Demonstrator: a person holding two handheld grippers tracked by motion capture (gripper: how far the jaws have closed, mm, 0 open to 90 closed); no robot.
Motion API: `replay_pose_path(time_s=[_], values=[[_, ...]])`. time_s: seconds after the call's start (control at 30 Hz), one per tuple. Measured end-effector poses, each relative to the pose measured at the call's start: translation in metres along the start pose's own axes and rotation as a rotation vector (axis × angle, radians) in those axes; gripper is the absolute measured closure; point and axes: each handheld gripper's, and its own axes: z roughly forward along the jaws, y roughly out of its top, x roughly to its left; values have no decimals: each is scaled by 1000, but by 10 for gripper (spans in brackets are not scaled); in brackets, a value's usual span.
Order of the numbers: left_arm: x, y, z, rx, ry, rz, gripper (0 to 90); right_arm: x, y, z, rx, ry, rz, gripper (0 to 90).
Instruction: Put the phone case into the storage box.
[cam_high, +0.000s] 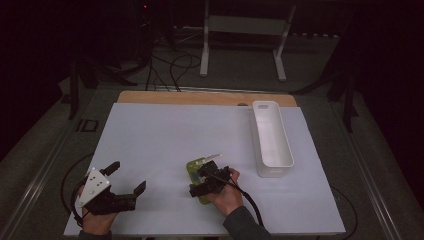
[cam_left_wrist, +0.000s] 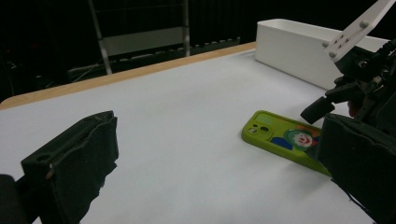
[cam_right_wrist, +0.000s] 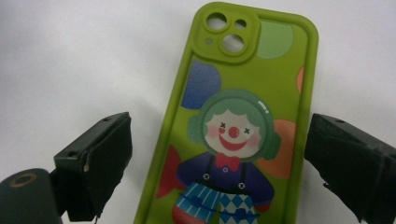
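Currently, step in hand: judged to be a pickup of the green phone case (cam_right_wrist: 238, 116), with the white bin (cam_high: 272, 140) a likely destination.
Phone case position: lying flat, printed back up, on the white table sheet (cam_high: 165, 140), near the person's edge and well apart from the bin to its far right.
Phone case detail: clown figure and coloured discs on the back; raised camera cut-out at the far end.
Right gripper (cam_right_wrist: 219, 168): spread wide, holding nothing; one jaw stands on each long side of the case, both apart from its edges, the right jaw closer in.
Left gripper (cam_high: 120, 182): jaws wide apart, nothing between them; it rests at the near left of the sheet, well clear of the case.
Approach advice: lower until the pads sit level with the case's side walls, then close evenly across the width.
Alignment advice: centre the case between the jaws first, since the left jaw has the larger gap.
Risk: a soft, shallow case may bow or slip out if squeezed high on the rim.
Left hand duty: none needed; keep it clear.
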Motion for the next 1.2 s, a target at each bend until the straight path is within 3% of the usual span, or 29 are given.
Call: replay_pose_path(time_s=[0.6, 1.2], values=[[0, 0, 0, 1, 2, 0, 0, -2, 0, 7, 33, -7, 30, 76], [-1, 0, 0, 1, 1, 2, 0, -2, -1, 12, 75, -30, 21, 101]])
